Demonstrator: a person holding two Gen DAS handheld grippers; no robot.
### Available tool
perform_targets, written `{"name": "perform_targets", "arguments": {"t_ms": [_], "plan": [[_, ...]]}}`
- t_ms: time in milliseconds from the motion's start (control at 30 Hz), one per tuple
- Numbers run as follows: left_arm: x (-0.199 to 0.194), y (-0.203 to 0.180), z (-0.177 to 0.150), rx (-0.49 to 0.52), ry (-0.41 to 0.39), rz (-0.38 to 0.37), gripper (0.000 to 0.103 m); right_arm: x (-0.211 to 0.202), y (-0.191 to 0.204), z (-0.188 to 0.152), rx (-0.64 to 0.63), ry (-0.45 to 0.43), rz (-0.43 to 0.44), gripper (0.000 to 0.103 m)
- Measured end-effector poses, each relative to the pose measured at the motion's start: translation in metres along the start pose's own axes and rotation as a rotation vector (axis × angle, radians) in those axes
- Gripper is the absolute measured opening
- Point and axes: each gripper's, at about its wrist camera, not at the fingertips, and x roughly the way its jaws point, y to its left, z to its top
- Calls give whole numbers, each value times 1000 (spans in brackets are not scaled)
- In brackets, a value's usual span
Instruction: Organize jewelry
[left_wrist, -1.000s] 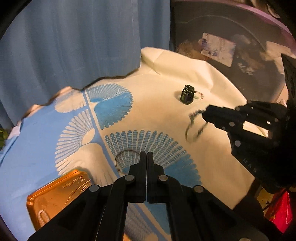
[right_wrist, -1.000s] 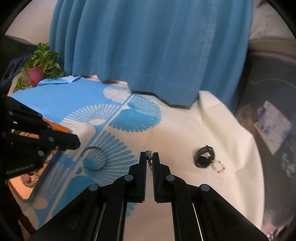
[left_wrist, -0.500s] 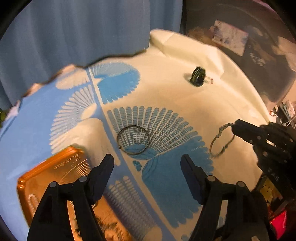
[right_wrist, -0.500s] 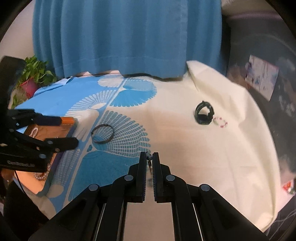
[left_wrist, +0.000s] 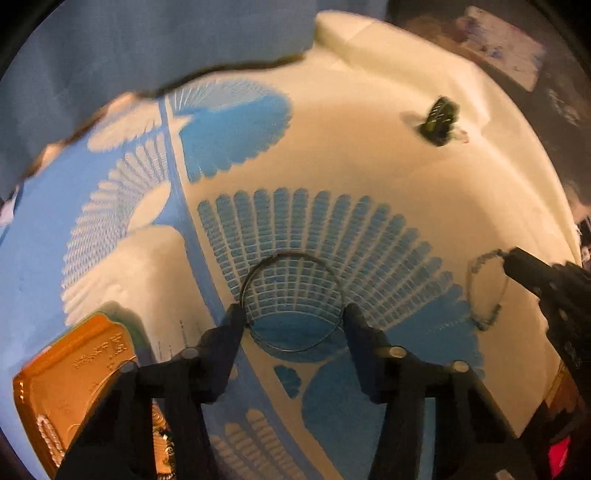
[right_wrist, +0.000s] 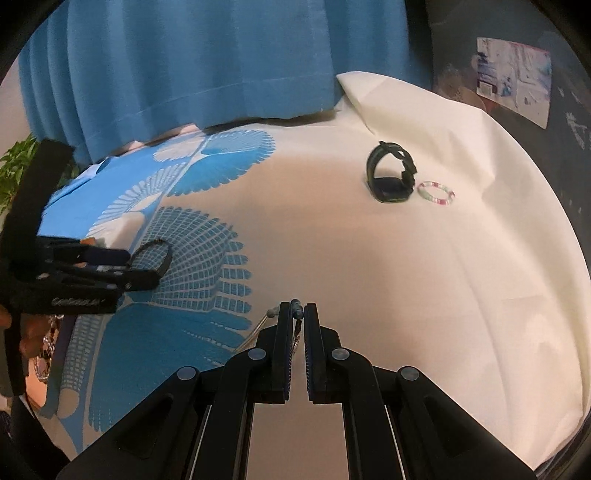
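Your left gripper (left_wrist: 293, 314) sits low over the tablecloth (left_wrist: 369, 177), jaws part open w/ the thin dark bangle (left_wrist: 291, 301) lying flat between the two fingers (left_wrist: 229, 332); jaws have just been closing in on it. The tips look to meet the ring's left and right edges, but I can't tell if they press on it yet. Bangle is a plain round hoop, no long axis, lying on the blue fan print. Your right gripper (right_wrist: 297, 314) has its jaws drawn almost fully together, nipping a beaded bracelet (left_wrist: 485, 291). Left cam shows the loop hanging off the tip, its long axis roughly top-to-bottom in frame, blurred; right cam shows only a few beads poking up past the tips. Far side of the cloth: black watch (right_wrist: 391, 177) standing on its side w/ strap looped upright, small pink-and-white bead ring (right_wrist: 436, 192) flat just beside it, on its right. Orange tray (left_wrist: 70, 387) at lower left in left cam, near the left gripper; some jewelry inside, too blurred to ID.
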Motion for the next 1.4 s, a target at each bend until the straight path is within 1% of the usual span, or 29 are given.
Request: {"name": "perform_targets", "arguments": {"t_ms": [33,67,200,333,367,400,433,467,500,533,600,700,767,900,933,967,1000,1067,1100,1167,1267,1400], "plan": [[-8,-3,-1,15,-11,23,0,-2,0,0,7,0,-4,6],[-18,-5,-3,20,-35,36,0,-6,0,0,15,-2,-8,6],[-62,-9,-12,17,-113,31,0,-33,7,2,24,-38,-4,6],[-80,-6,-18,3,-116,20,0,-66,13,1,25,-76,-5,6],[-81,-3,-18,-10,-115,15,2,-70,13,0,25,-78,-8,6],[-82,1,-19,-25,-114,3,6,-74,13,-2,28,-77,-10,6],[-79,5,-17,-43,-109,-13,24,-77,13,-3,33,-75,-10,6],[-76,9,-17,-60,-104,-12,51,-78,12,-5,38,-73,-10,6],[-72,13,-17,-80,-106,0,61,-79,11,-6,44,-71,-11,6],[-69,17,-16,-101,-118,14,75,-79,9,-7,49,-68,-12,6],[-62,23,-14,-118,-120,21,76,-78,6,-8,60,-61,-11,6],[-37,27,-8,-118,-49,33,76,-72,4,-6,65,-58,-1,6],[-18,28,-7,-95,1,50,76,-66,4,-4,65,-57,7,6],[10,34,-9,-92,82,84,76,-55,6,-4,64,-46,25,6],[15,37,-11,-99,100,84,74,-52,7,-5,63,-43,27,6],[14,38,-12,-103,76,85,58,-50,7,-6,63,-39,28,6],[11,36,-12,-93,57,88,57,-48,8,-7,64,-35,28,6],[9,33,-14,-87,74,65,56,-45,7,-8,71,-29,23,6],[5,32,-14,-86,69,59,56,-45,6,-8,73,-28,21,6],[-9,26,-16,-72,35,75,56,-46,4,-8,80,-24,14,6],[-39,20,-21,-86,-15,76,56,-54,3,-6,85,-31,8,6],[-96,3,-38,-87,-109,118,56,-80,10,-5,77,-61,4,6]]}}
